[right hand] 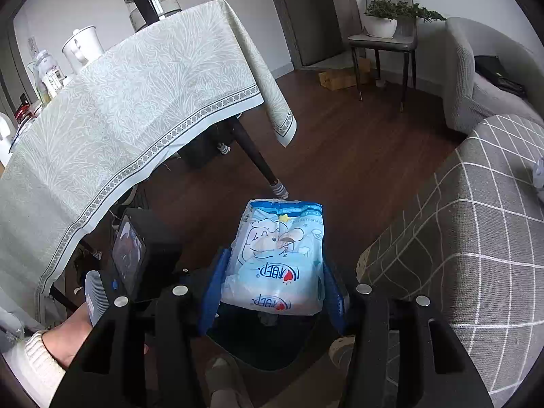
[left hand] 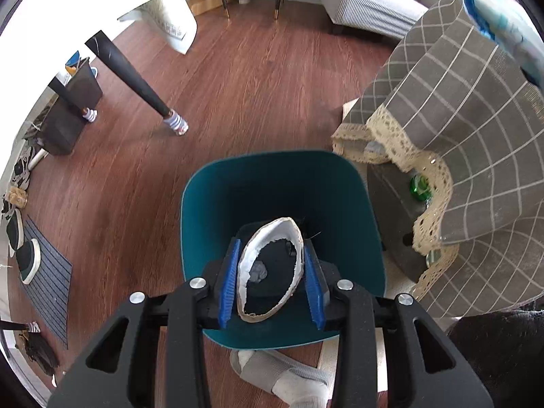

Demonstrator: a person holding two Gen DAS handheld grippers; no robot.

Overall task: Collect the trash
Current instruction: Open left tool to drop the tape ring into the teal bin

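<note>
1. Left wrist view: brown wooden floor (left hand: 238,85) all around, with a low table at the right under a grey checked cloth (left hand: 476,119) with a lace border.
2. Directly below the claw, a teal bin (left hand: 190,204), mouth up and dark inside; probably put here by the table so trash can simply be dropped in.
3. Left gripper (left hand: 272,248) pointing steeply down over the bin, nearly closed, blue pads pressing both sides of a paper cup (left hand: 246,261) squeezed to an oval.
4. Cup held mouth toward the camera, just above the bin opening; seemingly ready to be let go. Something small and grey seen through it, not clear if in the cup or in the bin.
5. Under the lace edge, a green bottle (left hand: 420,187), perhaps more trash to collect later.
6. Right wrist view: dining table with a pale green tablecloth (right hand: 136,102) at the left, the same checked cloth at the right.
7. Right gripper (right hand: 275,258) closed tight on a blue and white tissue pack (right hand: 278,238), gripped at its two sides.
8. Pack kept above the bin's dark mouth (right hand: 238,357), apparently waiting its turn behind the cup.
9. At the lower left, a hand (right hand: 68,340) on the other gripper's handle.
</note>
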